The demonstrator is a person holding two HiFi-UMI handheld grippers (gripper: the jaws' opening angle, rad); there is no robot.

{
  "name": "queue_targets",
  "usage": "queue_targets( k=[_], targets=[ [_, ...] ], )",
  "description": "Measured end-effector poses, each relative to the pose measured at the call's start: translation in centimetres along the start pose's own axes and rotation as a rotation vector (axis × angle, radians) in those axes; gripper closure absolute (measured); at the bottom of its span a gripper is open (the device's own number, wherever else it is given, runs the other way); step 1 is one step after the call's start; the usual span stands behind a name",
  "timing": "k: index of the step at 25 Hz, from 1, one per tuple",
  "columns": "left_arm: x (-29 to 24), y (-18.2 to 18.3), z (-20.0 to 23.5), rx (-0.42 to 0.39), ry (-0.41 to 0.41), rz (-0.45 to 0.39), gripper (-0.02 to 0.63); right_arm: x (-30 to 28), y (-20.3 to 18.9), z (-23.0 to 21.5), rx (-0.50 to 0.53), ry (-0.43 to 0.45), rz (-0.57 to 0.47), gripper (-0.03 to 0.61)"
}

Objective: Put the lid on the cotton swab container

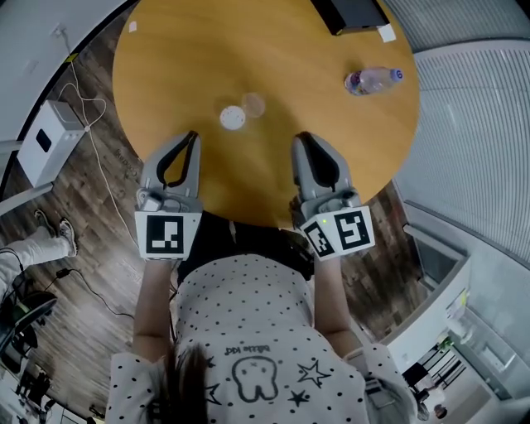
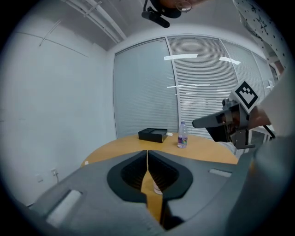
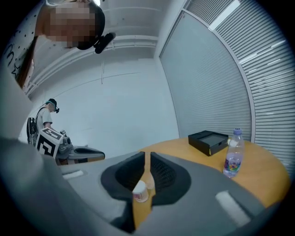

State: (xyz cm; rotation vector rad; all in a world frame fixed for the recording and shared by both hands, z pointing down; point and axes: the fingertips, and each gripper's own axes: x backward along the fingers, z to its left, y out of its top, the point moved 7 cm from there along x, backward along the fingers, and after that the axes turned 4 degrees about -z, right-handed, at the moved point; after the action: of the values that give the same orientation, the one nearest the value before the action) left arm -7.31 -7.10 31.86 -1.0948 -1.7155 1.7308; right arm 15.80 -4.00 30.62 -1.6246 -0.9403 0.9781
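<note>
While both tools hang over the near edge of the round wooden desk (image 1: 166, 66), neither one holds or touches anything. The left tool (image 1: 192, 136) is closed. In the left gripper view its two tips meet, and only a thin sliver of desk shows lower down between the curved inner faces. The right tool (image 1: 303, 137) is slightly open. In the right gripper view a narrow strip of desk runs all the way up between its jaws, and the tips do not meet. The two tools sit side by side, well apart, pointing the same way across the desk.

The cotton swab container (image 1: 233, 118) stands on the desk ahead of the tools, between their two lines of aim and somewhat nearer the left tool's tip than the right's. It looks white on top in the head view and is uncovered. The lid (image 1: 253, 105), a pale see-through disc, lies flat on the desk just beside the container, on its far right side as seen from the tools. Whether the two touch cannot be told. From the right tool, the container shows low in the gap between the jaws with the lid just behind it, and both are clear of the tool.

Farther ahead and to the right of the right tool, a water bottle (image 1: 373, 80) stands upright. Beyond it, a black box (image 1: 352, 12) rests at the far edge of the desk.
</note>
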Motion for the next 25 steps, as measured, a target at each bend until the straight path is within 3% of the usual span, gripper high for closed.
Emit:
queue_targets(
  k=[4, 7, 16, 25],
  targets=[
    [-0.8, -1.2, -0.2, 0.001, -0.025, 0.031, 0.595, -1.2, -1.2, -1.2, 0.012, 0.004, 0.043, 0.537],
    [-1.7, -2.5, -0.5, -0.016, -0.054, 0.047, 0.515, -2.2, -2.4, -1.7, 0.006, 0.011, 0.075, 0.537],
    [-5.1, -6.6, -1.9, -0.012, -0.167, 0.100, 0.436, -5.7, -5.4, -2.7, -0.038, 0.052, 0.132, 0.499],
    [-8.0, -12.4, -2.9, 0.013, -0.257, 0.242, 0.345, -8.1, -7.0, -3.0, -0.086, 0.105, 0.163, 0.477]
  ],
)
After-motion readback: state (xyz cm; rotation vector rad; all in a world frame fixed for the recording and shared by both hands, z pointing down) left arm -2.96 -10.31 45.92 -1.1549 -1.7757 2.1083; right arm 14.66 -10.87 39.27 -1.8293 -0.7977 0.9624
